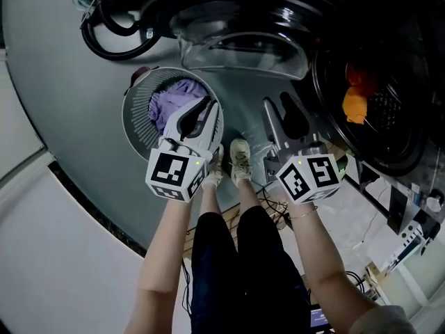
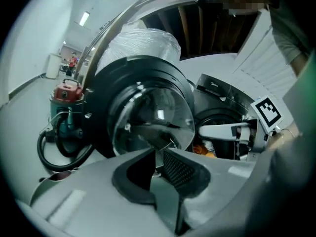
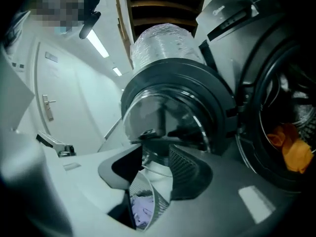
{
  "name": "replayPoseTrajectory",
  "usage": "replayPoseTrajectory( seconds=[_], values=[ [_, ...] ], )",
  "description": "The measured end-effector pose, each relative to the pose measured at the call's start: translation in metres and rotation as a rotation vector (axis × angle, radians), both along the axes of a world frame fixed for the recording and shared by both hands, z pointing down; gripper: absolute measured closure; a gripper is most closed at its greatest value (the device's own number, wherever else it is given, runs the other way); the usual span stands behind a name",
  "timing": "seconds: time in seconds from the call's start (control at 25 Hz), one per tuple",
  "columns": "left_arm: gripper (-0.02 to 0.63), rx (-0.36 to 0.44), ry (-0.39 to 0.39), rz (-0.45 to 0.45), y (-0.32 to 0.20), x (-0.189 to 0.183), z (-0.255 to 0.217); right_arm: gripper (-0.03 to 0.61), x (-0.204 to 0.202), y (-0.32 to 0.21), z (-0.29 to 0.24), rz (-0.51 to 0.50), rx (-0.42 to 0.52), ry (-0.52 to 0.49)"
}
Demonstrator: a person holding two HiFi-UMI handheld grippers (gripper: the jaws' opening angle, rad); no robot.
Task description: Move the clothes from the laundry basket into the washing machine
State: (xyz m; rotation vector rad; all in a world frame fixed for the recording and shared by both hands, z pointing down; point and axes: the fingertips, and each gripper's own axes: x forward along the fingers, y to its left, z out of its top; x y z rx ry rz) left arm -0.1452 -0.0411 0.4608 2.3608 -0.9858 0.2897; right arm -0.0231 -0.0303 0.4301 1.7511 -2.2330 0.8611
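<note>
Two grippers were out in front of the open washing machine, so let's take it from the left. Far left, a red-topped canister (image 2: 66, 90) stood on the floor with its black hose (image 1: 111, 39) looped beside it. Next came the round laundry basket (image 1: 128, 113), and purple clothes (image 1: 174, 97) were lying inside it.

The left gripper (image 1: 208, 110) hovered right over that basket, above the purple heap. Its jaws were pressed close together, and its own view showed nothing caught between them. It pointed towards the door rather than down into the load.

In the middle, the washer door (image 1: 243, 44) hung wide open, its glass bowl catching the ceiling lights. Below it, the person's pale shoes (image 1: 240, 160) were planted on the grey floor between the two tools.

Over to the right gripper (image 1: 278, 101): jaws spread apart, and empty. Through the gap its own view caught the basket wall and a glimpse of the purple clothes beyond, well clear of the pads.

Far right, the dark drum (image 1: 389, 82) gaped open. An orange garment (image 1: 354, 104) was already sitting inside, just behind the rim. The right gripper sat near that opening, outside it.
</note>
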Motion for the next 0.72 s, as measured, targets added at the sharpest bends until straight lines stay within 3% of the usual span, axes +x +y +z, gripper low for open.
replayPoseTrajectory(
  seconds=[0.2,0.32,0.48,0.72],
  values=[
    [0.567,-0.012,-0.019,-0.096,0.004,-0.043,-0.015,0.549,-0.053,-0.011,-0.02,-0.156,0.027,-0.006],
    [0.567,-0.021,-0.038,-0.127,0.007,-0.062,-0.013,0.549,-0.092,-0.009,-0.022,-0.297,0.029,-0.017],
    [0.568,-0.026,-0.107,-0.147,0.012,-0.086,0.007,0.551,-0.135,0.003,0.004,-0.437,-0.045,0.005],
    [0.568,-0.145,-0.177,-0.221,0.025,-0.111,0.067,0.551,-0.166,0.015,0.064,-0.508,-0.161,0.056]
  ],
)
